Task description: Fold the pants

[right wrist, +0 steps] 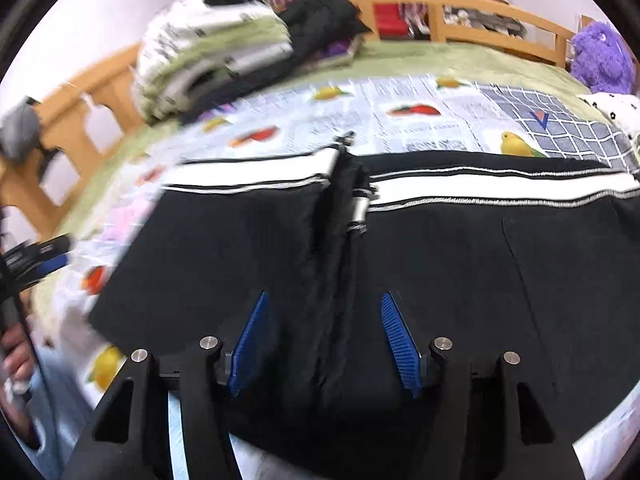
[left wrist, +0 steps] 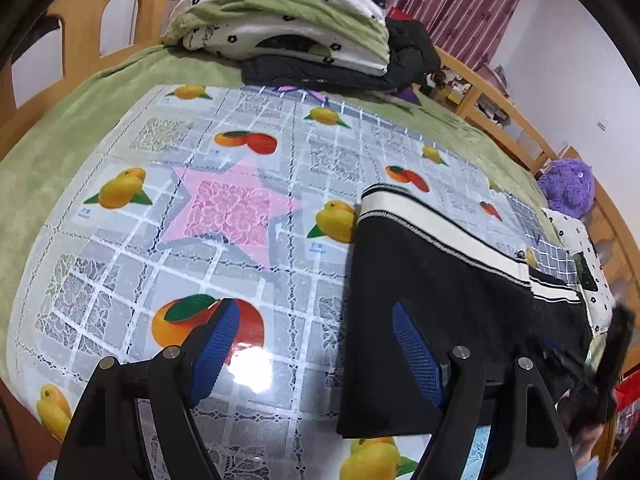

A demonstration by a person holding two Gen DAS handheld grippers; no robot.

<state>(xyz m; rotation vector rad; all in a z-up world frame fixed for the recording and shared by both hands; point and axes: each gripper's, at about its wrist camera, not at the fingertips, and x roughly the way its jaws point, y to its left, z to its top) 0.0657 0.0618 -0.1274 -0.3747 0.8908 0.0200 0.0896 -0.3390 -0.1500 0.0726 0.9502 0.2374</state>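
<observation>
Black pants point(right wrist: 440, 264) with white and black side stripes point(right wrist: 500, 186) lie flat on the fruit-print tablecloth point(left wrist: 240, 208). In the right wrist view a bunched ridge of fabric point(right wrist: 340, 240) runs down the middle. My right gripper point(right wrist: 322, 300) is open, its blue pads either side of that ridge, just above the cloth. In the left wrist view the pants point(left wrist: 440, 288) lie at the right. My left gripper point(left wrist: 316, 308) is open, straddling the pants' left edge, one pad point(left wrist: 416, 352) over the fabric and one over the tablecloth. The left gripper also shows at the right view's left edge point(right wrist: 36, 264).
A stack of folded quilts and dark clothes point(left wrist: 304, 28) sits at the far end of the bed. A purple plush toy point(left wrist: 568, 188) and a white spotted pillow point(left wrist: 584, 264) lie at the right. Wooden bed rails point(right wrist: 460, 12) surround the green blanket point(left wrist: 52, 148).
</observation>
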